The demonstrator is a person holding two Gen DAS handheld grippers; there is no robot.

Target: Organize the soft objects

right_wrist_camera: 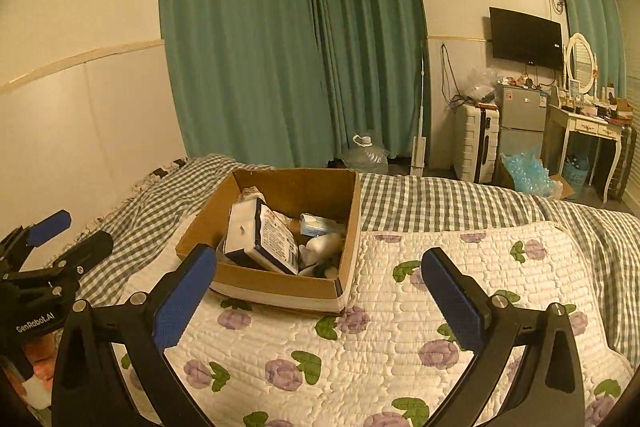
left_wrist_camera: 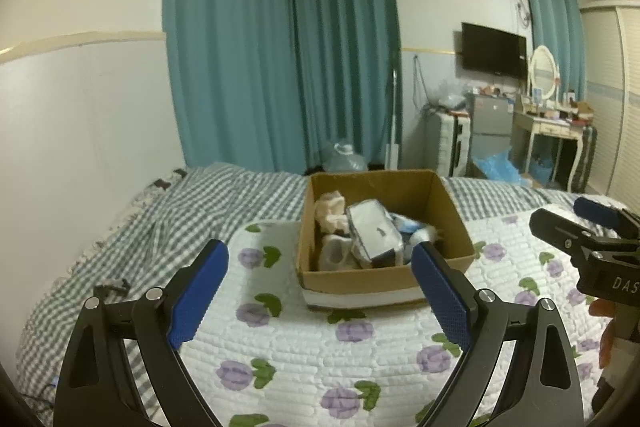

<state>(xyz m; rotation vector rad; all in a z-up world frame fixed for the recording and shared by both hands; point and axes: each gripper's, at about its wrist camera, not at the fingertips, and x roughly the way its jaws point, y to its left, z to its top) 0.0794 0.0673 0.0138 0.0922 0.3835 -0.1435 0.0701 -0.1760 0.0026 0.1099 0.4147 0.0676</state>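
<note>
Quilted bed (left_wrist_camera: 320,367), left claw (left_wrist_camera: 320,291) and right claw (right_wrist_camera: 316,303) spread, level

matt cardboard box (left_wrist_camera: 384,277), quilted cloth pad (left_wrist_camera: 320,355), seemingly textured tongs pads (left_wrist_camera: 198,293).

Both wrist cameras hover near the cardboard box (left_wrist_camera: 384,227) (right_wrist_camera: 288,231), facing it, left view head-on, right view from its right.

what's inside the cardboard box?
The cardboard box holds a large white-and-dark packet propped on top, a blue-and-white pack and pale soft items. Whatever lies beneath them is covered.
</note>
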